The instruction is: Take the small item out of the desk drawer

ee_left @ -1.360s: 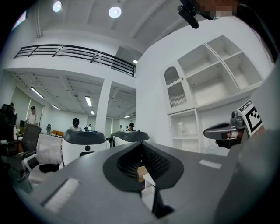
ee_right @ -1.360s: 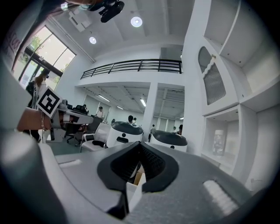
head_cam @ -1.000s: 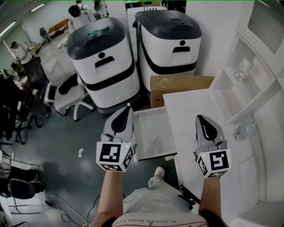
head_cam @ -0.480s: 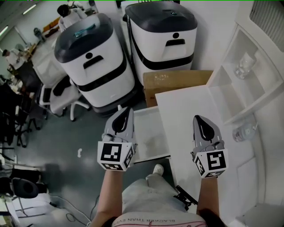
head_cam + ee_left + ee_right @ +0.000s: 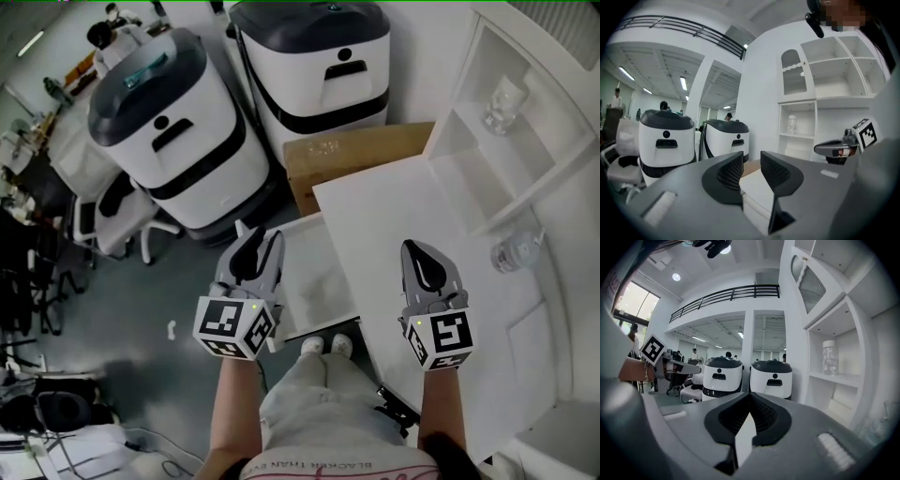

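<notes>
Your left claw (image 5: 249, 236) has just opened part-way, w/ nothing betw. its jaws; a sec ago it was shut. Both hands have dropped lower, & the left one now sits at the left rim of the open drawer (image 5: 323, 272), tips aimed along it. The right claw (image 5: 417, 248) is closed & empty over the tabletop (image 5: 403, 202), beside the drawer. The small item should be in the drawer, but it's too faint on the pale bottom to pick out. Reads as pre-grasp: a reach-in w/ the left is prob. next. Nothing's out yet.
</notes>
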Available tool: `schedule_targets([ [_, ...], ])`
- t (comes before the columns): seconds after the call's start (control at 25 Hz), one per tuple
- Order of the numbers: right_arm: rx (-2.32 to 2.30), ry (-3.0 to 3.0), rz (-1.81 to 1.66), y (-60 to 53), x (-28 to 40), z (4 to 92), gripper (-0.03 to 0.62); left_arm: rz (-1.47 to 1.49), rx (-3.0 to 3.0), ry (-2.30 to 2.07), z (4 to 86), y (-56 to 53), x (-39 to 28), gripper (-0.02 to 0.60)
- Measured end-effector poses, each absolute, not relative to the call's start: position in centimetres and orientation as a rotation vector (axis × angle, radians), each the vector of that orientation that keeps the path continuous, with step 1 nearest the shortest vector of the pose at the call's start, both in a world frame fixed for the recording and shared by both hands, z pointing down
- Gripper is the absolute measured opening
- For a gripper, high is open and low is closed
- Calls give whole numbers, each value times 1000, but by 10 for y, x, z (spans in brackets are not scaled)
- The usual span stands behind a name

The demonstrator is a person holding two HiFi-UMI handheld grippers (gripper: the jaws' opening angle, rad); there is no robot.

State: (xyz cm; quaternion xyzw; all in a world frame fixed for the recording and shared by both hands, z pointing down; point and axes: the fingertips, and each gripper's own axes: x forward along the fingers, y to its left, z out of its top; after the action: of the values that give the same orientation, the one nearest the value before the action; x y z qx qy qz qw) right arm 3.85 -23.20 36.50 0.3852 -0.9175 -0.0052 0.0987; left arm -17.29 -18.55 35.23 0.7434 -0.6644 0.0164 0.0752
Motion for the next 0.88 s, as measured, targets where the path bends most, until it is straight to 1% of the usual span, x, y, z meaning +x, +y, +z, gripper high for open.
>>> schedule_targets([
  [0.16, 1160, -2670, 2, -228, 42, 375, 3, 109, 2216, -1880, 375, -191, -169, 230],
  [0.2, 1169, -2659, 9, -228, 43, 377, 3, 126, 2216, -1862, 379, -192, -168, 244],
  [0.44, 1228, -2602, 49, -228, 46, 385, 3, 211, 2202, -1793, 405, -198, -168, 238],
  [0.88, 1286, -2497, 222, -236, 54, 429, 3, 342, 2122, -1669, 470, -204, -170, 225],
])
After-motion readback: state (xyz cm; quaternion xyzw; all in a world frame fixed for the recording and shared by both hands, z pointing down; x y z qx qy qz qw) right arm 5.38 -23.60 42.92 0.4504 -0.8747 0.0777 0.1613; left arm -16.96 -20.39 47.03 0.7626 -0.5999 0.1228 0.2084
